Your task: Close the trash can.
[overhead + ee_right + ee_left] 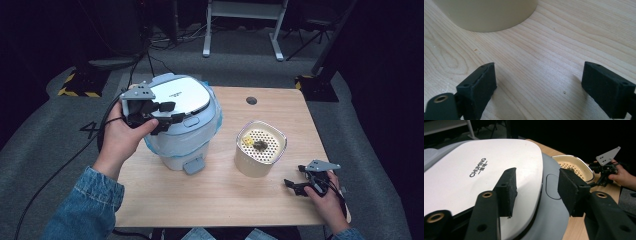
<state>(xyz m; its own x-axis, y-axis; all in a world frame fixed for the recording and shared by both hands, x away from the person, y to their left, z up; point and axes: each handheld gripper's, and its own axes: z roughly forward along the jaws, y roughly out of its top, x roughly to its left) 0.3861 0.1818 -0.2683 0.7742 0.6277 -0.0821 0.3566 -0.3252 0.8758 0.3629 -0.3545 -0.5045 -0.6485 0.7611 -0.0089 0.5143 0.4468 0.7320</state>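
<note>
A person's left gripper [167, 113] is hovering over the cooker [182, 122] at the bench's [210, 200] left, jaws apart astride the lid's [474, 170] front edge; the right gripper [300, 186], jaws apart and empty, is resting beside the basket [260, 148].

A light wooden desk [225, 200] with visible grain (a small dark round cap [251, 100] sits near its far edge) carries a white and pale-blue cooker [182, 122] at the left and, apart to its right, a cream container with a perforated insert [260, 148]
</note>
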